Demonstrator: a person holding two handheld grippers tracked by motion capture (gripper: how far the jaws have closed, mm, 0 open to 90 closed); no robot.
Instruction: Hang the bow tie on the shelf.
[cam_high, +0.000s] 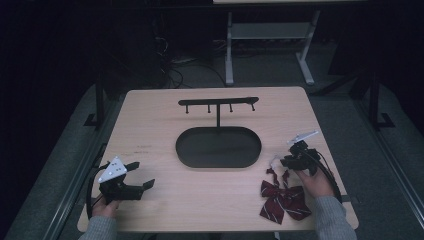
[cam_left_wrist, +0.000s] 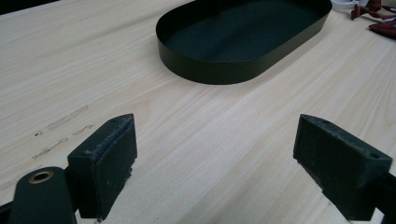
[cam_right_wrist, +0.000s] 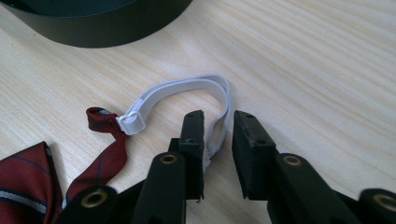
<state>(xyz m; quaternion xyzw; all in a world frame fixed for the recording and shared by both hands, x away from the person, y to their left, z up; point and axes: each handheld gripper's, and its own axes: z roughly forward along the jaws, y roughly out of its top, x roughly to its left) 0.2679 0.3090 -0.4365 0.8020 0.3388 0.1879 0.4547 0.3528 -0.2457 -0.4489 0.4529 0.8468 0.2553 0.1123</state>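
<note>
A dark red striped bow tie (cam_high: 283, 201) lies on the wooden table near its front right corner. Its white elastic strap (cam_right_wrist: 187, 88) curves away from the red fabric (cam_right_wrist: 28, 177). My right gripper (cam_right_wrist: 218, 119) points down at that strap, and one run of the strap passes between the jaws. A gap still shows beside the strap, so the pads do not press it. In the high view the right gripper (cam_high: 282, 162) sits just above the bow tie. My left gripper (cam_high: 141, 175) rests low at the front left, jaws wide open and empty (cam_left_wrist: 217, 135).
A black oval tray (cam_high: 185, 150) sits mid-table, its wall close ahead in the left gripper view (cam_left_wrist: 210, 72) and at the top of the right gripper view (cam_right_wrist: 93, 28). Behind it stands a black rack with pegs (cam_high: 218, 102). Bare wood lies between tray and left gripper.
</note>
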